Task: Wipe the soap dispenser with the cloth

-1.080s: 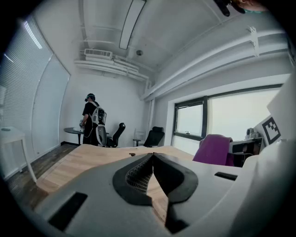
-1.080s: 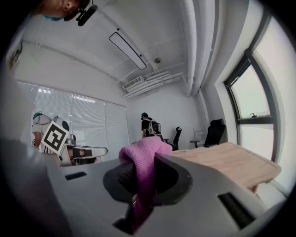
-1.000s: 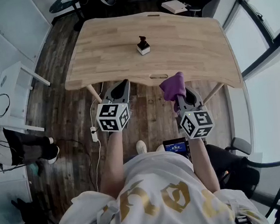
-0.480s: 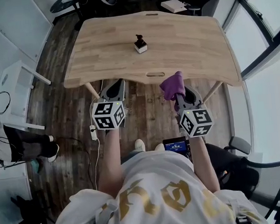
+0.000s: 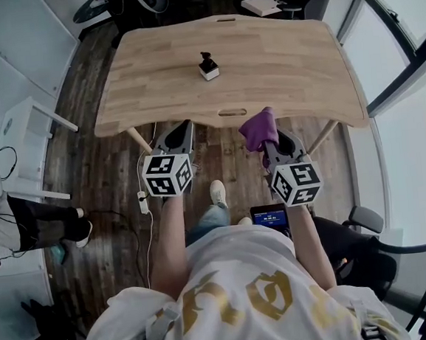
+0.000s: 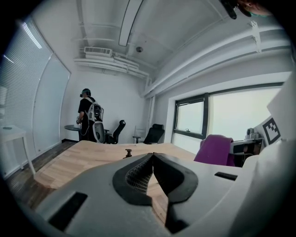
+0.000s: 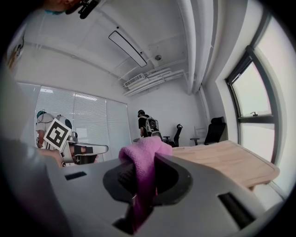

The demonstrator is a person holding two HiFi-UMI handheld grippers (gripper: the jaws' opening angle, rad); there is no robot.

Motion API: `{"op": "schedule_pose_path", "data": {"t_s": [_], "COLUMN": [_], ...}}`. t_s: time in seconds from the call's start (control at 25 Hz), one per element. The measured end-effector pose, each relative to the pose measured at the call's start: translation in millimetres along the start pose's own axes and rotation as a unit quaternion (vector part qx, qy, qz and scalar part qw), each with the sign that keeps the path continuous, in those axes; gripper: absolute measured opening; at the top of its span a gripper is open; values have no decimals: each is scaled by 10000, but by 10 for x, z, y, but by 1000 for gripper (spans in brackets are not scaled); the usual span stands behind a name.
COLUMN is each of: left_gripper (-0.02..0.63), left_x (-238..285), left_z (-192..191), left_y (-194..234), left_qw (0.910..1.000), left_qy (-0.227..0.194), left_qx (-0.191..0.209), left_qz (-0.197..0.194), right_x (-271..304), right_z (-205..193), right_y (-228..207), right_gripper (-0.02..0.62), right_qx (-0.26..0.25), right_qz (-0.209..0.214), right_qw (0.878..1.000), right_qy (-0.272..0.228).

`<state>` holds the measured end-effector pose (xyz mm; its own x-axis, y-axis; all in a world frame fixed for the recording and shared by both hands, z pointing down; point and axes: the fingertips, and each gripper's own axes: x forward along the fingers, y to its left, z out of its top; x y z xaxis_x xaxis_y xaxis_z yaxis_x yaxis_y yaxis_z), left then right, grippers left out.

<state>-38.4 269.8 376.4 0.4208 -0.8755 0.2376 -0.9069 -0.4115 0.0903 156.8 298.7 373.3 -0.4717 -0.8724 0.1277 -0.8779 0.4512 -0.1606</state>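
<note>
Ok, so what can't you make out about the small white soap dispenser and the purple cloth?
Small white soap dispenser with dark pump: head view, too small to show label or dirt; left gripper view, the shut left gripper hides all but its pump.
Purple cloth: right gripper view, the right gripper clamping it hides its lower end.

Small upright soap dispenser (image 5: 208, 68); bunched purple cloth (image 5: 260, 129)

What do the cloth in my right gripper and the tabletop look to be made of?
The cloth looks like soft purple microfibre or terry: fuzzy nap, limp folds. The tabletop looks like light matt wood, with visible grain and plank strips; possibly veneer.
</note>
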Motion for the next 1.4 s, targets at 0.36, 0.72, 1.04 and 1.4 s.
{"op": "schedule_pose_path", "data": {"t_s": [0.36,0.72,1.04,1.4], "left_gripper": [9,9,9,10], "left_x": [768,1929,2910,3611], "left_z": [-148,232,420,371], "left_y": [311,964,1698,2115], "left_qw": [9995,9993,9983,9958], "left_qy": [172,215,348,527], "left_qx": [-261,-158,-278,-252], "left_qz": [-98,-252,-376,-700], "right_x": [653,1798,2988,3749], "right_z": [-169,-56,27,-6], "right_y": [-415,-920,-1287,-1436], "right_gripper": [34,34,34,34], "right_qx": [66,199,344,560], "right_qz": [-83,-335,-703,-981], "right_qw": [9995,9979,9949,9914], "right_qy": [311,525,638,655]}}
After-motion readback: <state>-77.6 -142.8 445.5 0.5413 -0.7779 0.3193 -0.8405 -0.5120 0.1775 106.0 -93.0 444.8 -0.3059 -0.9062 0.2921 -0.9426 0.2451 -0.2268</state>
